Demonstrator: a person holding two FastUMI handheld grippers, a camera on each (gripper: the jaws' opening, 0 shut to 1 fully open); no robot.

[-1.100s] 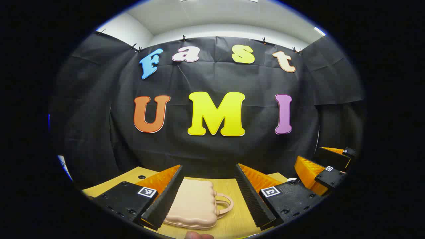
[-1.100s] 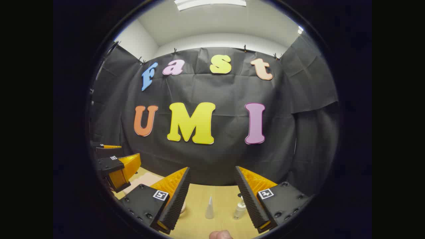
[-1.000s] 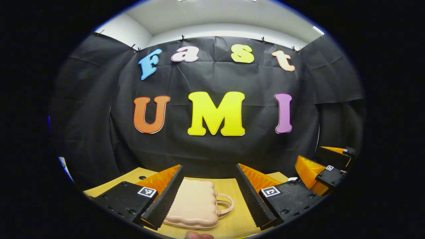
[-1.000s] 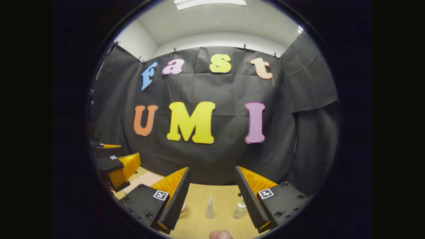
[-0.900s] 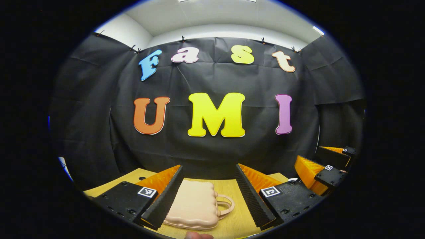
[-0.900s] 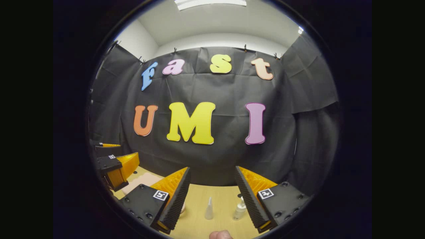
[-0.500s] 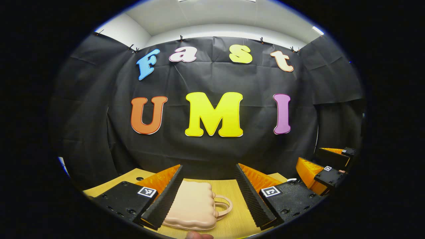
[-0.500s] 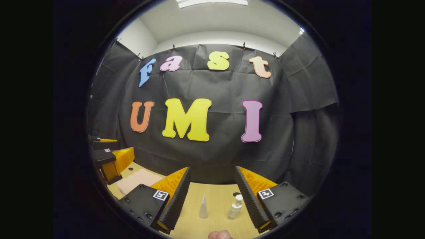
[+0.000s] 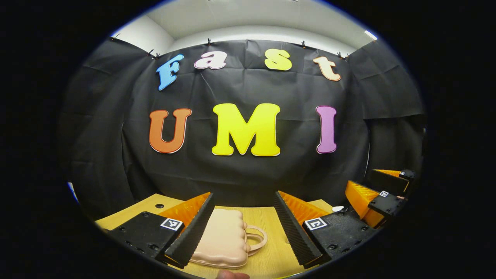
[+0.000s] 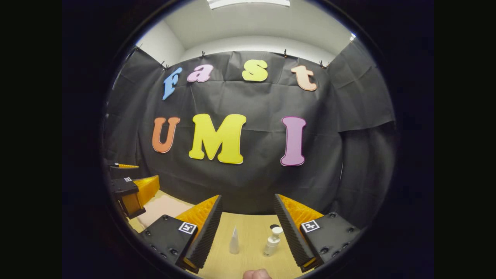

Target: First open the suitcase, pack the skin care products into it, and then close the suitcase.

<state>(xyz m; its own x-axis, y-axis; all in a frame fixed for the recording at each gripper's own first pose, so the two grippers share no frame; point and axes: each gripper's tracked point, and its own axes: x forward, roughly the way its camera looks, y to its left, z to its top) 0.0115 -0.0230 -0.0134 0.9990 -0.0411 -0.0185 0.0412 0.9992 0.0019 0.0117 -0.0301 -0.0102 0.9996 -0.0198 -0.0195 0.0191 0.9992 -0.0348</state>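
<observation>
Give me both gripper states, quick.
Left hand-held gripper: open, holding nothing, above the closed suitcase.
Right hand-held gripper: open, holding nothing.

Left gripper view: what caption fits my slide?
Open tongs hover over the closed suitcase on the table.

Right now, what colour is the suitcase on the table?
Pale peach-pink, the suitcase shows best in the left gripper view.

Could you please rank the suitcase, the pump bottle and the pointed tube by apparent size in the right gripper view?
1. Suitcase, though partly hidden.
2. Pump bottle and pointed tube look alike in height; the bottle is wider.
</observation>
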